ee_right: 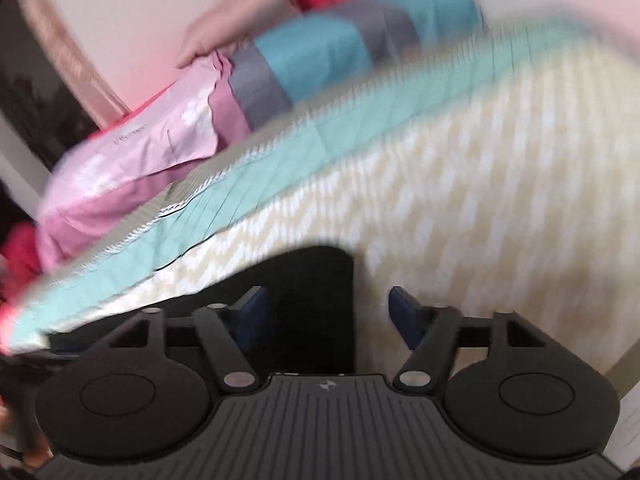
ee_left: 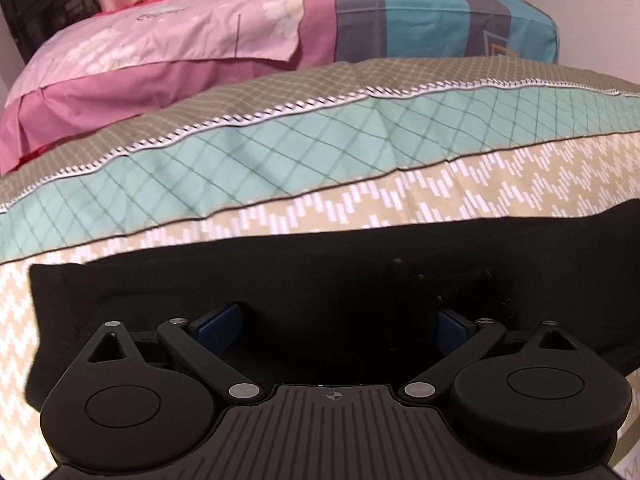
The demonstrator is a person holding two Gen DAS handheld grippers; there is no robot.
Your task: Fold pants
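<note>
pants: black soft fabric pants [ee_left: 320, 280] folded flat on beige zigzag-print bed cover [ee_left: 520, 184], 6 o'clock in both views
left claw [ee_left: 332, 328]: released, above cloth
right claw [ee_right: 326, 316]: released, over pants edge
risk: blurred right view; a fast pull-away could snag and undo the fold

Soft, even indoor light with a pinkish cast fills both views, and no hard shadows fall. The left wrist view is sharp apart from fisheye bending at its edges, where the black pants [ee_left: 320, 280] lose all detail. The right wrist view is smeared by motion blur, the bed [ee_right: 460, 184] streaked.
</note>
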